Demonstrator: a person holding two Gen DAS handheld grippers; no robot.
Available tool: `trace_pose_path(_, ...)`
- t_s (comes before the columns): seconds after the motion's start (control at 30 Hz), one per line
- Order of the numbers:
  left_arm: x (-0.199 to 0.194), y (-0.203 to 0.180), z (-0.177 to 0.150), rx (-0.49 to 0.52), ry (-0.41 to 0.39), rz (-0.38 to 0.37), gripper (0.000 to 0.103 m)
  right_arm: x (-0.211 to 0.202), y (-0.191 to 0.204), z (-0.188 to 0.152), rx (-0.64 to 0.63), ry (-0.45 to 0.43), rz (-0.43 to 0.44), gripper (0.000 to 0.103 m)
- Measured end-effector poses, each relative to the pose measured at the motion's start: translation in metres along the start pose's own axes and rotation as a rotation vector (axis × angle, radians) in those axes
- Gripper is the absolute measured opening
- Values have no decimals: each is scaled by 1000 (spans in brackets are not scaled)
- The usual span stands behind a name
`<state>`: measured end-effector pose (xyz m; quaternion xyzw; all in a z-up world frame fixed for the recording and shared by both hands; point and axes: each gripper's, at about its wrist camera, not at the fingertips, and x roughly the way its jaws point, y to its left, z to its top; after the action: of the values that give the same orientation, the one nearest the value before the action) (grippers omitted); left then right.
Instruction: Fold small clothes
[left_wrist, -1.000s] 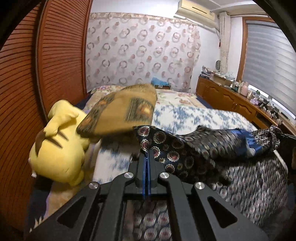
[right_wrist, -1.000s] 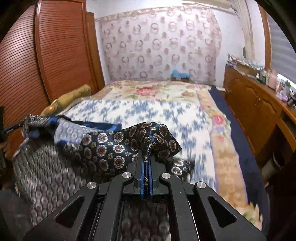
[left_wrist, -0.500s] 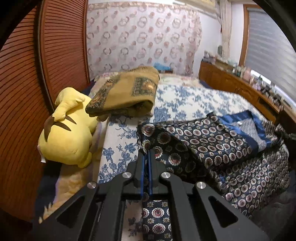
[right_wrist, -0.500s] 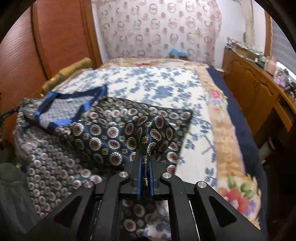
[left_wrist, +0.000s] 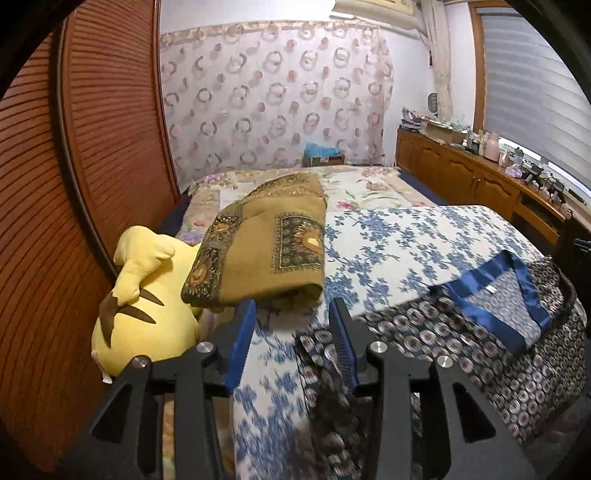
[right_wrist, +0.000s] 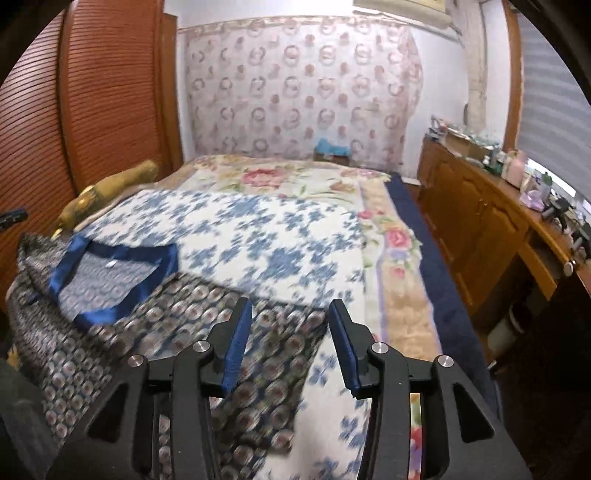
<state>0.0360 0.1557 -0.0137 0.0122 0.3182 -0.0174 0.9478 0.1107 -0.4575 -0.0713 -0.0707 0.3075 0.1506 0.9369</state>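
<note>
Blue-and-white flowered bedspread (right_wrist: 258, 236) covers the near half of the bed, and on it, at the edge nearest the person, lies the patterned garment (right_wrist: 207, 332), dark cloth printed with small medallions and trimmed with a shiny blue band (right_wrist: 114, 280) round its neckline. It rests spread fairly flat, the neckline turned up to show a paler lining, and one side hangs over the bed edge. Judging from how it lies, a first fold looks laid down; the piece is not yet a compact stack, so more folds and a tidying of the overhanging part seem left to do. A folded mustard cloth (left_wrist: 273, 247) sits farther up the bed, touching a yellow plush toy (left_wrist: 144, 302) against the slatted wardrobe door; it looks finished. The left gripper (left_wrist: 291, 332) hovers over the garment's left corner, its jaws opening, with nothing pinched between them. The right gripper (right_wrist: 290, 325) is over the garment's right edge, its jaws likewise opening and free of cloth.
</note>
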Motion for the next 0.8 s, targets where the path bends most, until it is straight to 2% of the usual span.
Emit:
trace_pose_path(0.1,23,9,7,-9,30,-4,40,17,-5,6,8,7,7,44)
trace_pose_path(0.3,57,15,12,-45,100,-74,40,54,-13,5,39,51,26,44)
trace_pose_path(0.5,79,4,-7,-16,192,-85,40,78,-9,-6,29,123,43,44)
trace_pose_path(0.6,83,1,-24,-17,231,-96,40,86,-9,-11,21,155,41,49)
trace_pose_path(0.7,86,-1,-35,-18,257,-97,40,91,-11,-15,29,174,41,52)
trace_pose_path(0.8,84,0,-39,-37,249,-108,40,94,-11,-18,29,184,38,55)
